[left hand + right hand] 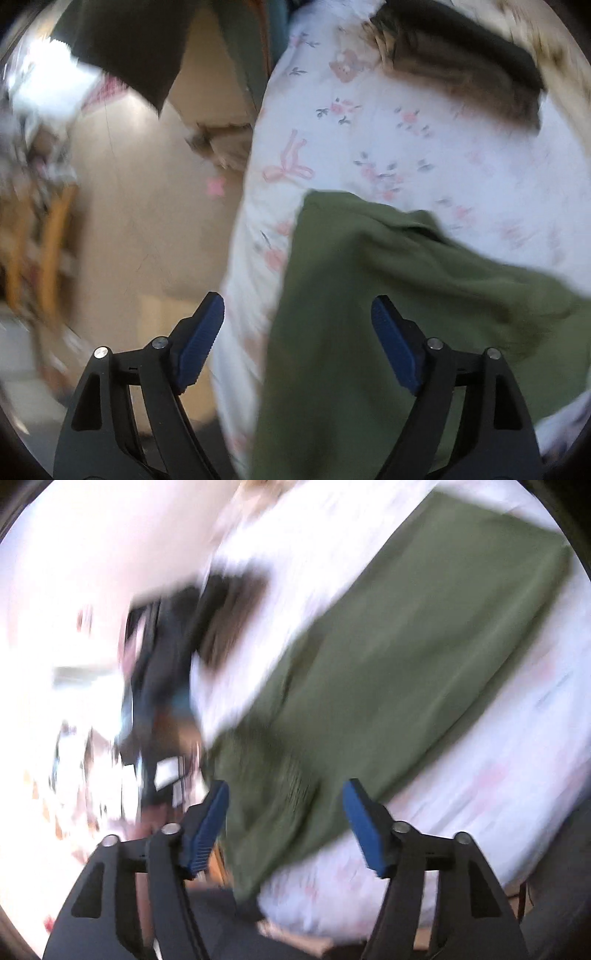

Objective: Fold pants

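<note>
I'm seeing the olive green pants [399, 664] lying as a long flat strip on the floral bedsheet [388, 140], one end near the bed's edge. I'm holding the left gripper [297, 314] above that end, jaws standing wide, gripping nothing. The right gripper [286, 797] is hovering over the pants too, jaws apart and empty; its view is blurring badly.
</note>
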Motion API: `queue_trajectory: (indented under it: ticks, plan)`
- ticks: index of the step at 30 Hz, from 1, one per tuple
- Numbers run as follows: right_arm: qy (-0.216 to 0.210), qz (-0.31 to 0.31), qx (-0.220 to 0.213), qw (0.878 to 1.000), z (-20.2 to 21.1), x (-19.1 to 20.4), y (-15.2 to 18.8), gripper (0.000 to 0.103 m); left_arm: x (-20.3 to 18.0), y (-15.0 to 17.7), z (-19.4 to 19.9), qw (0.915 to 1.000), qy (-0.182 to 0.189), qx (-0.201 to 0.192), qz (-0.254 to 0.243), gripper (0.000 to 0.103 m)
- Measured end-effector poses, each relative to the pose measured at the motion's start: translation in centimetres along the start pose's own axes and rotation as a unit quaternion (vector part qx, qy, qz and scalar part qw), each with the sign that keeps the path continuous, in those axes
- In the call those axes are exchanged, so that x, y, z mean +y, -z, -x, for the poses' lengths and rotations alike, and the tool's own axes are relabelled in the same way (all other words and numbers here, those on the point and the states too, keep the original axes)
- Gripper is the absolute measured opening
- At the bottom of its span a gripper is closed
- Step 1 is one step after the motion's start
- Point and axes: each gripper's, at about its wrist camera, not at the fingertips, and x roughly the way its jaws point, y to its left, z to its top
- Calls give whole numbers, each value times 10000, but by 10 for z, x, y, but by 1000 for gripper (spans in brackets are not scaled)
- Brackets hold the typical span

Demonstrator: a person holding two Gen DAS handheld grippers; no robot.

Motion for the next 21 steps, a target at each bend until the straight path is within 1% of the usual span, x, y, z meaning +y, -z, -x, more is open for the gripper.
queue_trajectory:
  ticks: [1, 2, 4, 5, 6, 7, 9, 11, 14, 15, 17, 19, 21]
  plan:
    - [73, -323, -380, 9987, 13, -15, -19, 74, 0, 5, 7, 9998, 172, -58, 69, 79]
    - [173, -592, -671, 9958, 19, -27, -31, 74, -5, 11, 14, 9996, 237, -129, 76, 79]
    - [420, -1021, -987, 9890, 31, -55, -56, 74, -21, 21, 21, 9993, 336, -168, -65, 80]
    - [555, -1367, -1173, 9821, 33, -76, -70, 74, -30, 23, 23, 9991, 384, -157, -126, 80]
    - [620, -1524, -1259, 9783, 34, -87, -78, 74, -44, 25, 24, 9987, 445, -159, -211, 80]
    - [703, -1650, -1329, 9748, 37, -102, -88, 74, -56, 27, 26, 9982, 484, -182, -292, 80]
    - [1109, -1752, -1468, 9672, 31, -118, -103, 74, -84, 30, 27, 9971, 542, -227, -477, 80]
    - [1223, -1879, -1536, 9624, 29, -130, -108, 71, -110, 33, 28, 9958, 625, -181, -646, 80]
    - [1561, -1991, -1443, 9566, 31, -151, -118, 69, -148, 36, 29, 9930, 781, -101, -876, 80]
    - [1582, -2012, -1418, 9562, 35, -157, -118, 68, -164, 38, 30, 9917, 805, -95, -1001, 80]
    - [1553, -2094, -1458, 9543, 41, -172, -123, 61, -189, 42, 34, 9892, 819, -128, -1209, 80]
    - [1639, -2129, -1569, 9504, 52, -185, -119, 58, -214, 45, 37, 9869, 800, -151, -1395, 80]
    - [1772, -2025, -1751, 9471, 54, -184, -127, 46, -246, 47, 41, 9839, 821, -165, -1580, 80]
